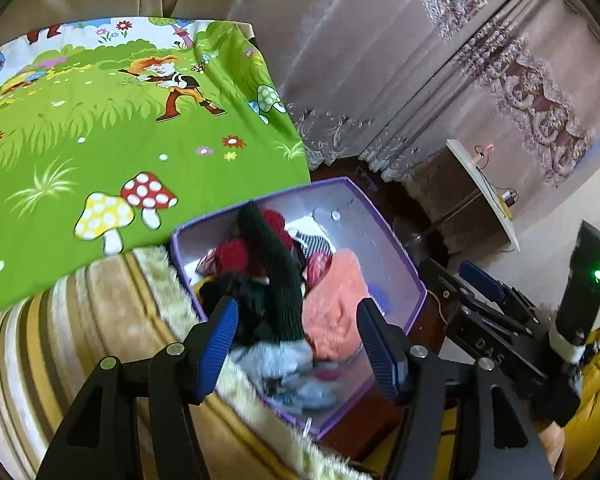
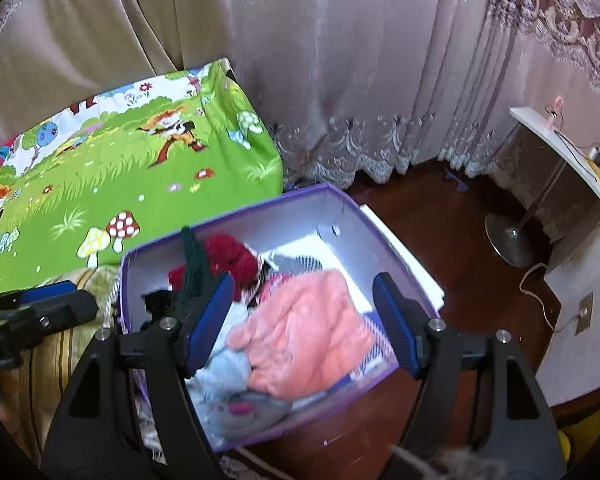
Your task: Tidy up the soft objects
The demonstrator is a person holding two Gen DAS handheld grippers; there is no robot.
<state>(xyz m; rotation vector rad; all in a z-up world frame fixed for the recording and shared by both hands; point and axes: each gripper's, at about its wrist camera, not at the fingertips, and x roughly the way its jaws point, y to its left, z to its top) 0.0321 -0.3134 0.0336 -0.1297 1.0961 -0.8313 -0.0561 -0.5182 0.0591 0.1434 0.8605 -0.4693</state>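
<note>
A purple-edged box with white walls stands on the floor against the bed and is full of soft clothes. A long dark green knit piece lies across red knitwear. A peach fleece and a grey piece lie toward the front. My left gripper is open over the box, with the green knit seen in the gap and no pad pressing it. My right gripper is open above the peach fleece and holds nothing.
A green cartoon sheet covers the bed, with a striped beige blanket below it. Curtains hang behind. On the dark wood floor stands a small white table on a round metal base.
</note>
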